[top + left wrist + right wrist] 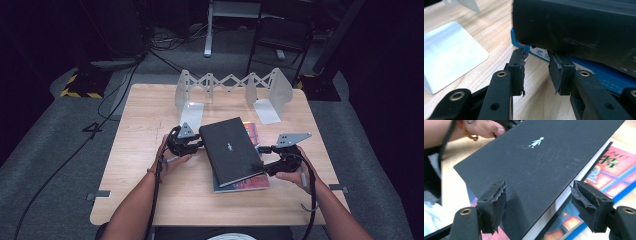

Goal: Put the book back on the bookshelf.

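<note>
A dark room with grey carpet and trailing cables surrounds a pale wooden bench [150,130], at the top centre of which stands a white expanding bookend rack [231,90]. At the frame's middle a black hardcover book [231,149] lies askew on a colourful paperback [248,183]. The left tongs [196,145] sit at the black book's left edge; in the left gripper view their pads reach under its raised corner with a gap between them, apparently released rather than clenched, though the contact point is hidden by the cover. The right tongs [262,159] meet the book's lower right corner, and the right gripper view shows them spread on either side of that corner without pressing it, so also released. Judged from this, the tilted book could slide off the paperback or drop flat if either side slips, since nothing clamps it; it could also drag the paperback along. The paperback's title is blurred, most of it is covered, and the small white figure on the black cover is too faint to read.
</note>
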`<action>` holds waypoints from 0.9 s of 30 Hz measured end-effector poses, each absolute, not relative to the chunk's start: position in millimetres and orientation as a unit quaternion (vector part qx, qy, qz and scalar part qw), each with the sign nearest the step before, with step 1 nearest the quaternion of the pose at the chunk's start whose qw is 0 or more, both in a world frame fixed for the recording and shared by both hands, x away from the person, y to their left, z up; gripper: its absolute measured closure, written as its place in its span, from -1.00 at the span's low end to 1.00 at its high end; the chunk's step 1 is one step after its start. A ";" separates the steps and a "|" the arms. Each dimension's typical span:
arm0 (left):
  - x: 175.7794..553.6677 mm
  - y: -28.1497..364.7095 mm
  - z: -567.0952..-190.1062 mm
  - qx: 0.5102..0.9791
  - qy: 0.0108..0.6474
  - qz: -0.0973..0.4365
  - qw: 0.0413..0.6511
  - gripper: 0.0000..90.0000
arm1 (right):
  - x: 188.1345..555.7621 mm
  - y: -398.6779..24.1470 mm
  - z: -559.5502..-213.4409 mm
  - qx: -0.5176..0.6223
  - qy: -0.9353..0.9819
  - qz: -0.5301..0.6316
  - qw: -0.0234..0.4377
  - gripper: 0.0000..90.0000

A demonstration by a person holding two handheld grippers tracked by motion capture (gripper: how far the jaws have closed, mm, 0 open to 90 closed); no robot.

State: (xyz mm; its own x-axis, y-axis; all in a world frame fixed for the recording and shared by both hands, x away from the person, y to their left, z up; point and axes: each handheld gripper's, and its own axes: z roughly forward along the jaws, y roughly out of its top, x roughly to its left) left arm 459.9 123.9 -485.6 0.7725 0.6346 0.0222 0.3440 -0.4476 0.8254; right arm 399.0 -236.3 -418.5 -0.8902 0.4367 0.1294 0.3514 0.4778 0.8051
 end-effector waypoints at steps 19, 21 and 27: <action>466.8 120.8 -478.4 0.816 0.295 0.161 0.471 0.58 | 411.7 -233.4 -427.0 0.230 0.855 0.464 -0.004 -0.55; 467.3 121.5 -478.1 0.817 0.293 0.158 0.471 0.62 | 411.4 -233.5 -427.1 0.227 0.855 0.466 -0.003 -0.55; 474.3 121.4 -482.3 0.829 0.287 0.136 0.461 0.60 | 412.6 -232.9 -427.3 0.225 0.854 0.469 -0.002 -0.55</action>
State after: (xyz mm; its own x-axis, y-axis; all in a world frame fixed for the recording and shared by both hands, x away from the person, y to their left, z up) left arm 474.3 121.4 -482.3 0.7985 0.6008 -0.0394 0.3504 -0.4104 0.8419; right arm 412.6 -232.9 -427.3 -0.8991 0.3812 0.2150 0.3858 0.4585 0.8006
